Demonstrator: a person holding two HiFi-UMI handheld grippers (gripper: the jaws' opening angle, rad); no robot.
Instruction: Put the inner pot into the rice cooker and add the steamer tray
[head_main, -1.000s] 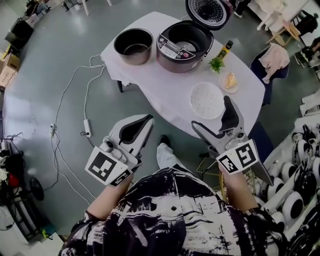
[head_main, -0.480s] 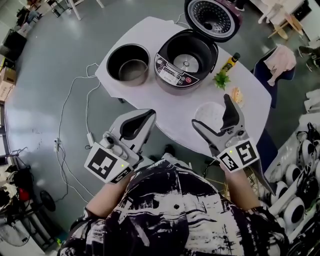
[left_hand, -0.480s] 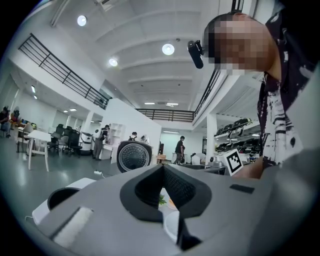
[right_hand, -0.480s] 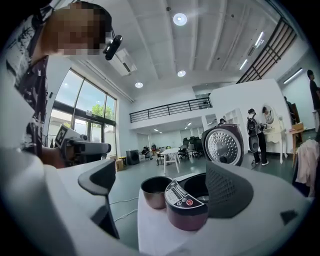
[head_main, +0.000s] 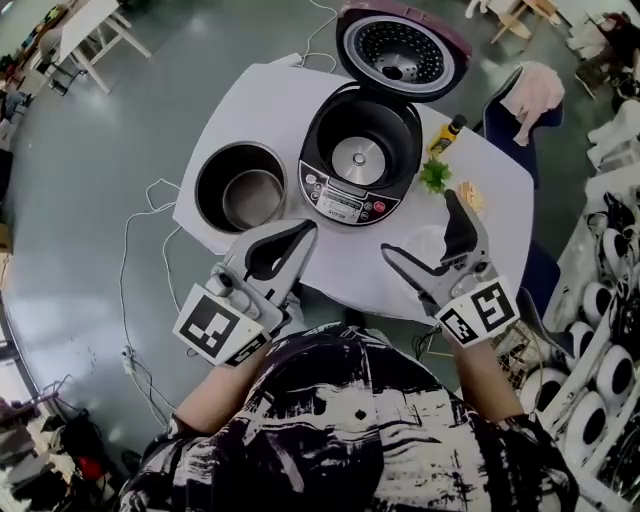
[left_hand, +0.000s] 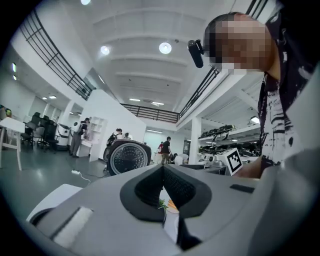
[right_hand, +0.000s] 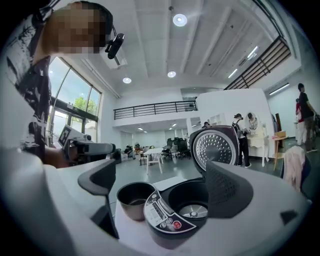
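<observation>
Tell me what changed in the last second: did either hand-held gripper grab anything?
Nothing was taken hold of or let go. The person moved in toward the table: the left hand-held gripper and right hand-held gripper now show over its near edge, closer to the inner pot and rice cooker. Unchanged: left jaws together, right jaws apart and empty, pot beside the open cooker.

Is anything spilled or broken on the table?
No, nothing stands out. The pot stands upright beside the rice cooker, whose lid is open, and nothing is spilled on the white table.
</observation>
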